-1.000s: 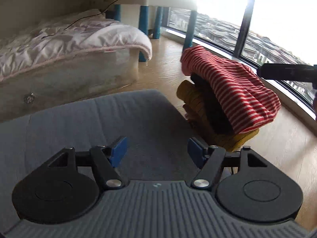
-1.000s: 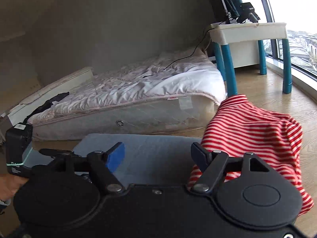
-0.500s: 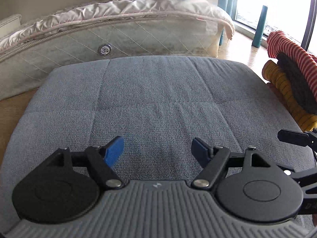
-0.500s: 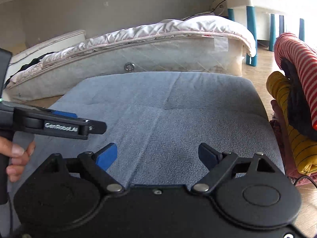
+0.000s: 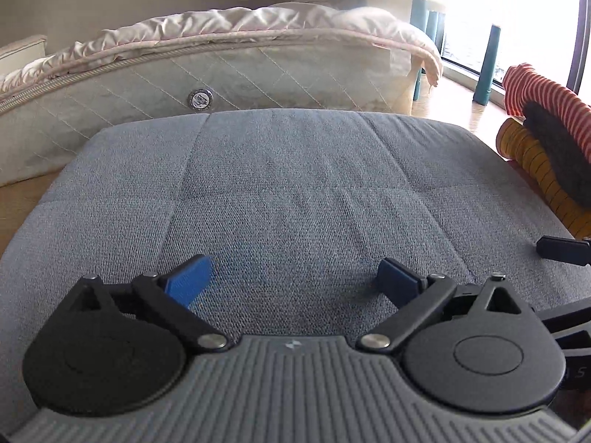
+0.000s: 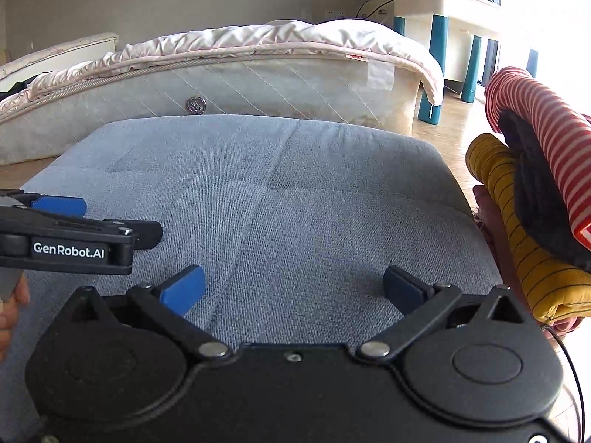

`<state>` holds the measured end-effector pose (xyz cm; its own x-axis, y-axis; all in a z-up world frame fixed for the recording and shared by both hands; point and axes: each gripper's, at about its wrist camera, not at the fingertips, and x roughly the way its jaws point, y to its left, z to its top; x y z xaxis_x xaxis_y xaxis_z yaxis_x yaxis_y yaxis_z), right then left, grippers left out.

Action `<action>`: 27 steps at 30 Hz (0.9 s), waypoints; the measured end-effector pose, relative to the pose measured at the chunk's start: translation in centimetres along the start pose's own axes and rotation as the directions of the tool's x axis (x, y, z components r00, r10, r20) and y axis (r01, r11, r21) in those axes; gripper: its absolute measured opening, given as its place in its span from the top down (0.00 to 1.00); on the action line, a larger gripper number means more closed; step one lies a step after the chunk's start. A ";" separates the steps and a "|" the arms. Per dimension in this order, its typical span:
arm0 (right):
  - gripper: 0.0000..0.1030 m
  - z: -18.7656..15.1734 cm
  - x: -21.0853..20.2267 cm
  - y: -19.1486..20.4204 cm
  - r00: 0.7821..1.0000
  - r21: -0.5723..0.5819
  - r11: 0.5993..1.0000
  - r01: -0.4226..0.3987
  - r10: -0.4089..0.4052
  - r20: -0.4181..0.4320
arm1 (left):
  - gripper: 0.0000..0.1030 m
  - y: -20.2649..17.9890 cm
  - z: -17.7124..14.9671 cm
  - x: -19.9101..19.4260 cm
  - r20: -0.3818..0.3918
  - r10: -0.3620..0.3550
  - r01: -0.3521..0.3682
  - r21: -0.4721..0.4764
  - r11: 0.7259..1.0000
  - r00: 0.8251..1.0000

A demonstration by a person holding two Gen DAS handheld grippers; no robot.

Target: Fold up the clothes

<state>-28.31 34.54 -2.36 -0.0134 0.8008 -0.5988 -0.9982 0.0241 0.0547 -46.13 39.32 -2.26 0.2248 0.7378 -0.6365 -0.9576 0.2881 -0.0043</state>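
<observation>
A: Status?

B: Both tools empty, jaws spread wide. Left gripper [image 5: 293, 277] and right gripper [image 6: 293, 288] both low over the grey cushion [image 5: 295, 184], nothing on it.

A: Clothes?

B: Pile off the cushion's right edge, at 2–3 o'clock in both views. Red-striped shirt [image 6: 543, 140] on top, dark garment [image 6: 535, 199] under it, yellow striped one [image 6: 517, 243] below.

A: Next step, imo?

B: Prob. fetch one piece. Take the top shirt only: pinch near a shoulder or hem w/ right, lift clear so the rest doesn't drag, then spread flat mid-cushion w/ left taking the other corner.

A: Risk?

B: Grabbing 2 layers; pile looks loose.
</observation>
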 end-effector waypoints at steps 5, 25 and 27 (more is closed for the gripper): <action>0.00 0.0 -0.1 0.3 1.000 -0.013 1.000 0.008 -0.008 -0.003 | 0.00 0.1 -0.2 0.3 0.001 -0.012 0.012 -0.006 1.000 1.000; 0.00 -0.2 -0.1 0.5 1.000 -0.014 1.000 0.010 -0.010 -0.002 | 0.00 -0.2 -0.5 0.2 0.013 -0.005 0.005 0.004 1.000 1.000; 0.00 -0.1 -0.1 0.5 1.000 -0.013 1.000 0.010 -0.010 -0.003 | 0.00 -0.2 -0.6 0.3 0.013 -0.005 0.005 0.004 1.000 1.000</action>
<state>-28.82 34.35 -2.37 -0.0038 0.7990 -0.6013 -0.9989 0.0244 0.0388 -46.01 39.12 -2.84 0.2319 0.7442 -0.6264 -0.9558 0.2940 -0.0045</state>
